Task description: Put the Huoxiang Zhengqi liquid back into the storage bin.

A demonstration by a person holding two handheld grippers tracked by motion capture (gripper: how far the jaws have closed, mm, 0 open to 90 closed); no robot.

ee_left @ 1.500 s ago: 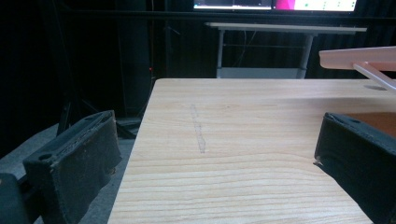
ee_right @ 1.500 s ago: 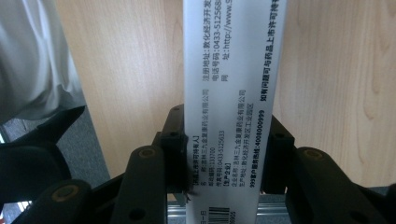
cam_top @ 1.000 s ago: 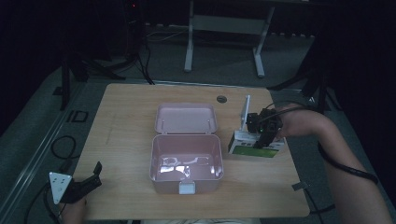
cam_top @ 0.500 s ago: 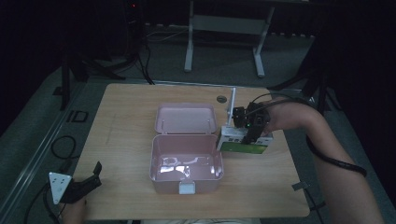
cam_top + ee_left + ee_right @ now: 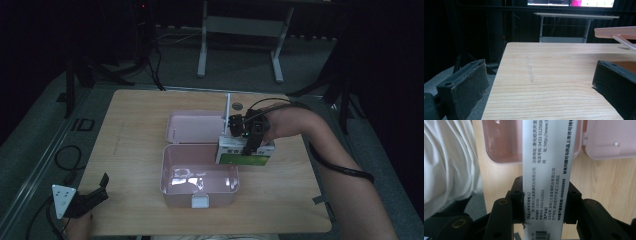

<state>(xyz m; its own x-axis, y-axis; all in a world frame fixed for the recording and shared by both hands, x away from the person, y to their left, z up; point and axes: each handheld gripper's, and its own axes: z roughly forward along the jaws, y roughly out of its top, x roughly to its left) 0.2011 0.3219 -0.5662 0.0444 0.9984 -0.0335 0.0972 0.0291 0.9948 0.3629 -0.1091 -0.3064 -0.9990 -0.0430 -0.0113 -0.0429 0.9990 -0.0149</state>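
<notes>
High view shows right gripper (image 5: 248, 141) clamped on a white-and-green cardboard carton (image 5: 245, 153), not yet inside the open pink plastic box (image 5: 199, 176), while left gripper (image 5: 85, 200), jaws apart, rests idle near left.

Pale pink open box (image 5: 199, 182) — glossy inside; carton (image 5: 245, 154) white with a green front, its silver-grey side (image 5: 547, 170) printed in black text and a barcode; tabletop (image 5: 135, 135) light wood-grain; right hand-held gripper (image 5: 248, 134) black.

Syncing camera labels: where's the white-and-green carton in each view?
High view: carton right of centre, clamped in the right gripper, by the pink box's right rim.
Left gripper view: not in it.
Right gripper view: centre, between the jaws.
Shared landmark: the pink box.
</notes>
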